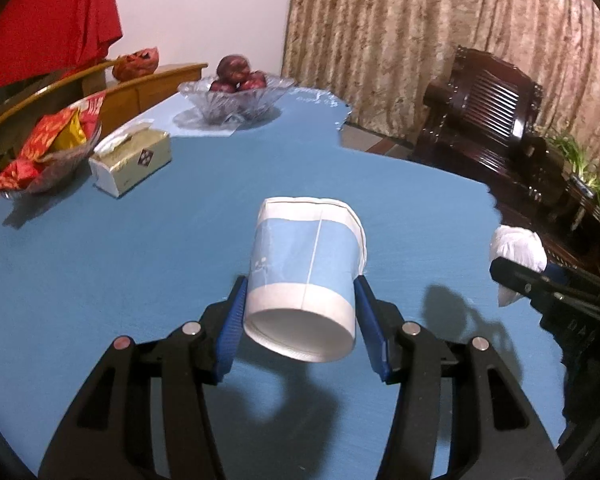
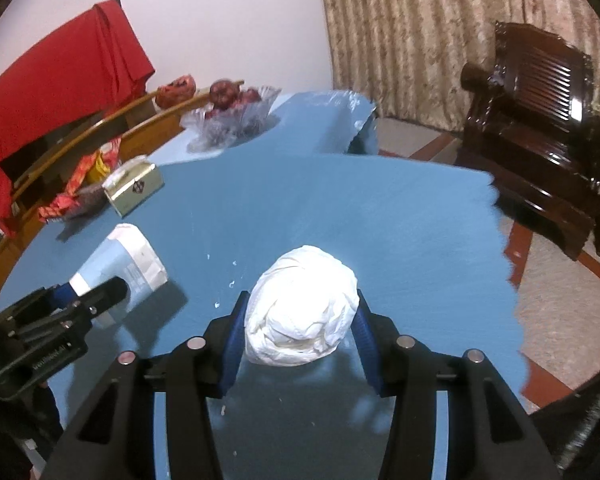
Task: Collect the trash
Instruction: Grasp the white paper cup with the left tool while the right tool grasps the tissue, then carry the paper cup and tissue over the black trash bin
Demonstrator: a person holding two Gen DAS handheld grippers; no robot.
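Note:
My left gripper (image 1: 300, 312) is shut on a blue-and-white paper cup (image 1: 306, 276), held on its side above the blue table (image 1: 100, 272), base toward the camera. The cup also shows in the right wrist view (image 2: 128, 256), with the left gripper (image 2: 96, 300) around it. My right gripper (image 2: 300, 320) is shut on a crumpled white paper ball (image 2: 302, 312) just above the table. The ball shows at the right edge of the left wrist view (image 1: 518, 246), held by the right gripper (image 1: 540, 284).
A tissue box (image 1: 134, 160), a glass dish of red snack wrappers (image 1: 48, 152) and a glass fruit bowl (image 1: 236, 96) stand at the table's far left. A dark wooden chair (image 1: 488, 120) and a plant (image 1: 584, 168) stand beyond the right table edge. White crumbs (image 2: 224, 288) lie on the table.

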